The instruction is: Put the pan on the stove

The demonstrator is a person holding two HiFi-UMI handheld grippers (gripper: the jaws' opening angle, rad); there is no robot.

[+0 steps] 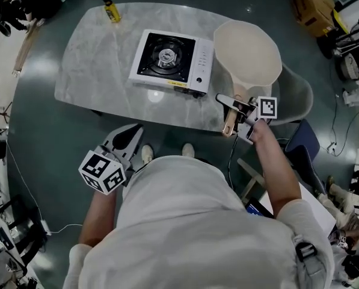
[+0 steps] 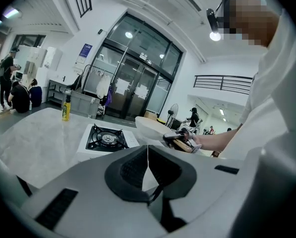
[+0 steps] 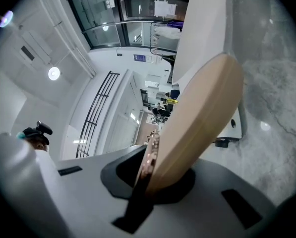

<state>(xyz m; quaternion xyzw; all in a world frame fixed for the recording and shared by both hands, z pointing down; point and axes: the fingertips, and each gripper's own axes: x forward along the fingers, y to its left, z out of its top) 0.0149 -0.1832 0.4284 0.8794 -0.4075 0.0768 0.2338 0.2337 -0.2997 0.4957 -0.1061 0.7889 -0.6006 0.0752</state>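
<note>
**Head view.**
- Pan [image 1: 248, 53]: cream, round, to the right of the stove [image 1: 170, 62], over the right end of the marble worktop [image 1: 95, 71]. Not yet on the burner.
- Wooden handle [image 1: 230, 124]: points back toward the person, with the right gripper [image 1: 242, 110] on it.
- Left gripper [image 1: 128, 138]: low, near the person's body, off the worktop's near edge, carrying nothing.
- Yellow bottle [image 1: 111, 9]: at the far left edge, well apart from the stove.

**Left gripper view.**
- Jaws pressed together, nothing between them.
- The stove [image 2: 107, 138] lies ahead. The pan [image 2: 150, 127] appears clear of the worktop, just right of the stove.

**Right gripper view.**
- Jaws pinching the wooden handle [image 3: 197, 128] near its end.
- The pan's pale body [image 3: 202, 29] runs away above, and grey worktop [image 3: 276, 98] shows at the right.

**Step in hand (judged).**
- The pan is gripped and being carried. The transfer to the stove is not done.

**Next move (judged).**
- Carry the pan leftward until it is centred over the burner grate, keeping it level.
- Lower it onto the supports, then spread the jaws.
- A grip at the handle's end gives leverage for the pan to tip, so a firm pinch matters.
</note>
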